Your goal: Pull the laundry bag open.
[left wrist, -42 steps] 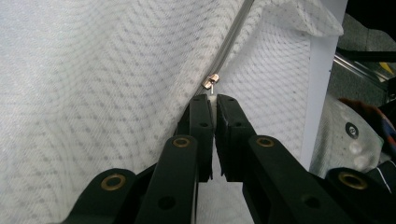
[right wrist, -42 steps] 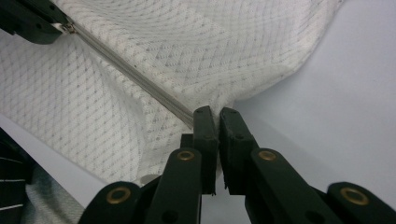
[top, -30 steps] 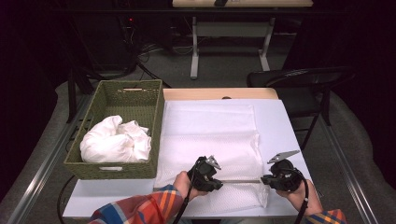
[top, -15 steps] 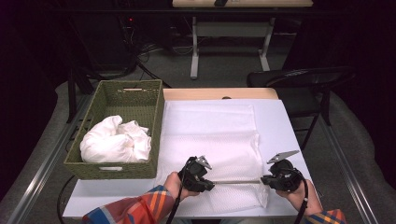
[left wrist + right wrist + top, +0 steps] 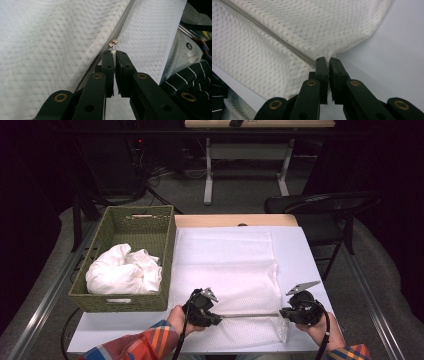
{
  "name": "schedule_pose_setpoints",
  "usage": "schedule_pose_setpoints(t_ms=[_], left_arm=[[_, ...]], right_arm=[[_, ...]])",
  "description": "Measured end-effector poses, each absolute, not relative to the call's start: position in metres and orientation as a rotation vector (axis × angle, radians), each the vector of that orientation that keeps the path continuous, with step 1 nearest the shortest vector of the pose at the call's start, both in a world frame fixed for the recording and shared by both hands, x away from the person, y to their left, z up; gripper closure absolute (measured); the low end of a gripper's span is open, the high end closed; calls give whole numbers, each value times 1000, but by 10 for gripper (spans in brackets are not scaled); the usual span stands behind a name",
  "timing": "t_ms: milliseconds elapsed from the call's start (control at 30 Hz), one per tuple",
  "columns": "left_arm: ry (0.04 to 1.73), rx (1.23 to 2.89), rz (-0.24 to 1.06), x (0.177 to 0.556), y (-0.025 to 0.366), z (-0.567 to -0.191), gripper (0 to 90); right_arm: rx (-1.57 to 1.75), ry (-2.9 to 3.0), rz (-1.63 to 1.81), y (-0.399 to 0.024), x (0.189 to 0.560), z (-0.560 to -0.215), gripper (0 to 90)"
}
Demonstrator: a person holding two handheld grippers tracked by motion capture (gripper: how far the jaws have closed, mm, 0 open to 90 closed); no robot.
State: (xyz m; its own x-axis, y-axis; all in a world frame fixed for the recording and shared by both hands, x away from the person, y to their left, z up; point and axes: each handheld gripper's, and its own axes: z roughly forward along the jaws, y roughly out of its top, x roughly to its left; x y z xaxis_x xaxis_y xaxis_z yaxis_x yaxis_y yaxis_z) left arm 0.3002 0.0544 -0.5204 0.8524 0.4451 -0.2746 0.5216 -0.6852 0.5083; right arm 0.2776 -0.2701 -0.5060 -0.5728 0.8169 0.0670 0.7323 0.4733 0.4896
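We're mid-zip: left claw (image 5: 113, 53) pinches zip pull (image 5: 113, 44), right claw (image 5: 326, 61) clamps mesh bag (image 5: 287, 30) end; nxt pull w/ steady tension.

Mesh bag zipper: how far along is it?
Done: the mesh bag lies flat on the table, and its zipper is stretched straight. In hand: the left gripper is shut on the zipper pull; the right gripper pinches the bag's end. Left: the white laundry sits in the basket.

A dim lab: bare table (image 5: 310, 270), folding chair (image 5: 320, 210), floor cables (image 5: 150, 175).
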Motion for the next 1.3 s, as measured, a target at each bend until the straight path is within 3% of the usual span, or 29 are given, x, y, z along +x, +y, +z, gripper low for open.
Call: schedule_pose_setpoints(t_ms=[1300], left_arm=[[853,2412,-127,294,130,-512,857]], right_arm=[[1359,2540,703,-270,278,-507,864]])
